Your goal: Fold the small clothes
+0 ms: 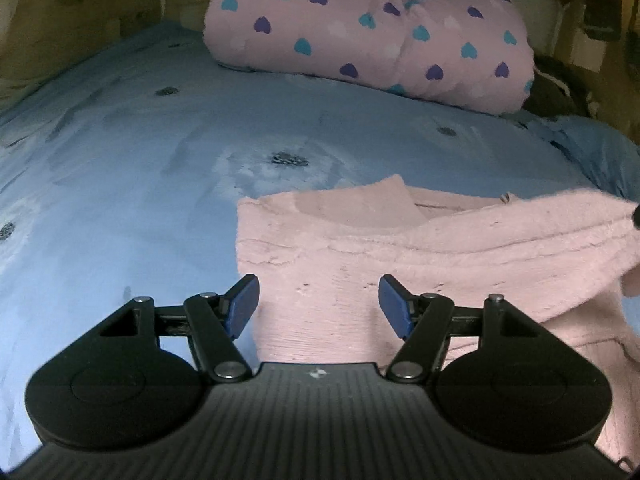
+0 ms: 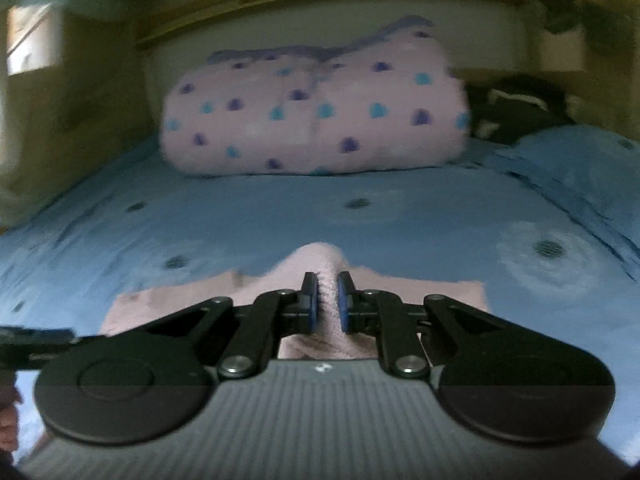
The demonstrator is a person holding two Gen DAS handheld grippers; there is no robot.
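A pink knitted garment (image 1: pixel 360 264) is spread on the near right part of a blue bedsheet (image 1: pixel 120 152). Its right side is cut off by the frame edge. The left gripper (image 1: pixel 318 304) is held well open above the garment, nothing between its pads. The right gripper (image 2: pixel 327 300) is clamped on a raised ridge of the same pink fabric (image 2: pixel 320 260); that view is blurred. A heart-patterned pink blanket (image 1: pixel 360 28) is seen at the far end.

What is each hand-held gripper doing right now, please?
Left hand-held gripper: open, over the pink garment, holding nothing.
Right hand-held gripper: shut on a raised fold of the pink garment.
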